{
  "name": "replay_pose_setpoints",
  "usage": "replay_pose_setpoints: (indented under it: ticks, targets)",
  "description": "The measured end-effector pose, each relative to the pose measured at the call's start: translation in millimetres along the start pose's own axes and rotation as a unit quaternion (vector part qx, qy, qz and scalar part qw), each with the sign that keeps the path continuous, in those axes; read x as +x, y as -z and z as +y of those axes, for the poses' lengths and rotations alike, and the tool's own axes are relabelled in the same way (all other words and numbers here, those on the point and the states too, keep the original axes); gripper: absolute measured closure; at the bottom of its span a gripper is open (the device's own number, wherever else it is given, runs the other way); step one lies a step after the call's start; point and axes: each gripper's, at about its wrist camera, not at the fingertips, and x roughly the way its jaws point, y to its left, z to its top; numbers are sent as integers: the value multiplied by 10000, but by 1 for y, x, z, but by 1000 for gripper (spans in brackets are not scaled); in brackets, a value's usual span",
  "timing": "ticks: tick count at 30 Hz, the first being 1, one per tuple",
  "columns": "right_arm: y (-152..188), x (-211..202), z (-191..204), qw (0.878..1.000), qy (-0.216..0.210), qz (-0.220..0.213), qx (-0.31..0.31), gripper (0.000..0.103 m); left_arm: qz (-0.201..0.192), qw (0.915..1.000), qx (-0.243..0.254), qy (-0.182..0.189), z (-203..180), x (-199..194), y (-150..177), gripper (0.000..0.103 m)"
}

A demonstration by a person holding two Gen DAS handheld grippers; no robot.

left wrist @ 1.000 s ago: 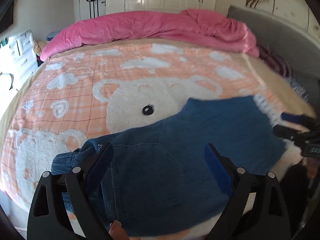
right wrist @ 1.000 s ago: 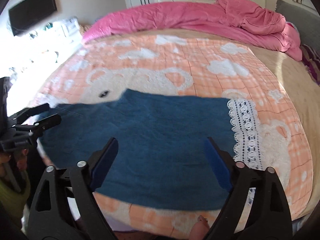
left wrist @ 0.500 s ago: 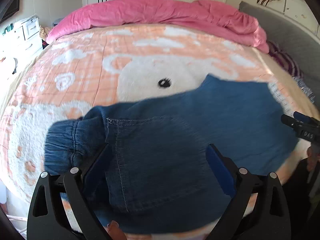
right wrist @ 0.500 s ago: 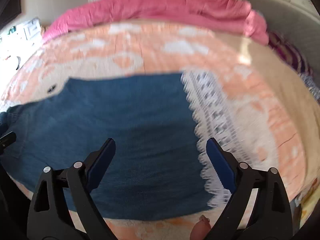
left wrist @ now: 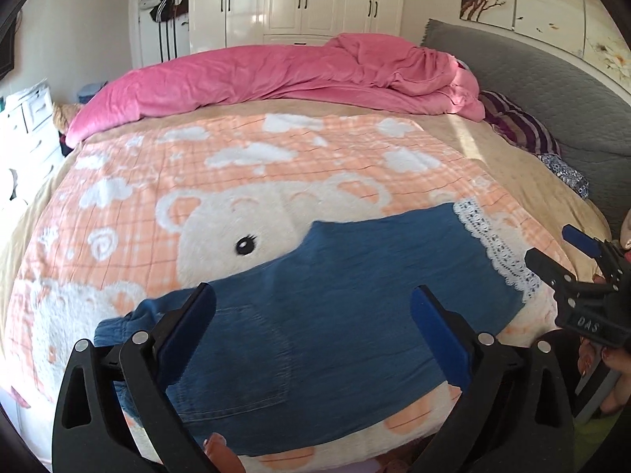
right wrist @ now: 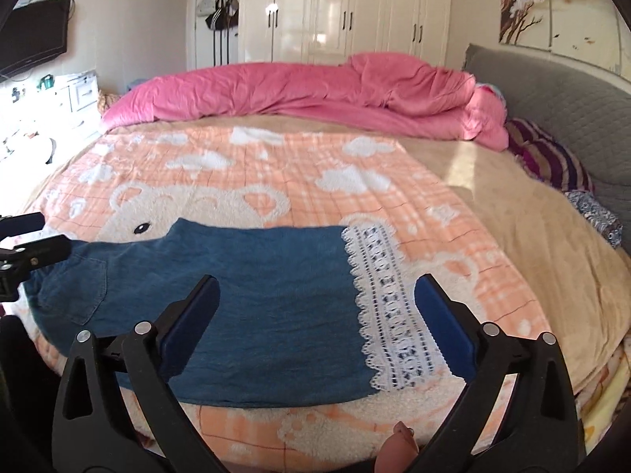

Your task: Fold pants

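Blue denim pants (left wrist: 355, 299) lie flat along the near edge of the bed, folded lengthwise, waistband and pocket to the left, white lace hem (right wrist: 386, 307) to the right. They also show in the right wrist view (right wrist: 244, 299). My left gripper (left wrist: 311, 315) is open and empty above the pocket end. My right gripper (right wrist: 315, 303) is open and empty above the hem end. Each gripper shows in the other's view, the right (left wrist: 552, 252) and the left (right wrist: 35, 236).
The pants rest on an orange bear-print blanket (left wrist: 276, 165). A bunched pink duvet (left wrist: 276, 75) lies along the far side. A grey headboard (right wrist: 552, 90) and striped cushion (right wrist: 552, 157) stand at the right. White wardrobes (right wrist: 347, 8) line the far wall.
Both grippers have pulled back and risen, so the views show more of the bed. The pants lie still. Both grippers stay open.
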Motion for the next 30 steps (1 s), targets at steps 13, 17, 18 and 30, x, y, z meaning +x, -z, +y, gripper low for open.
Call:
replay_pose_setpoints:
  ticks: [13,17,18,30]
  targets:
    - [8,-2,-47,9958,54,-8,911,9,4,9978,575,323,-65,23,-27,5]
    - [12,7,-58,9936,24,124,1123,9,78,9968,694,393,-80,39,-31,5]
    - [14,11,-61,9930,31,204,1160,9,94,9965,718,409,-83,43,-32,5]
    - [40,51,-92,9782,-197,904,1861,9,514,9922,933,647,-110,110,-58,5]
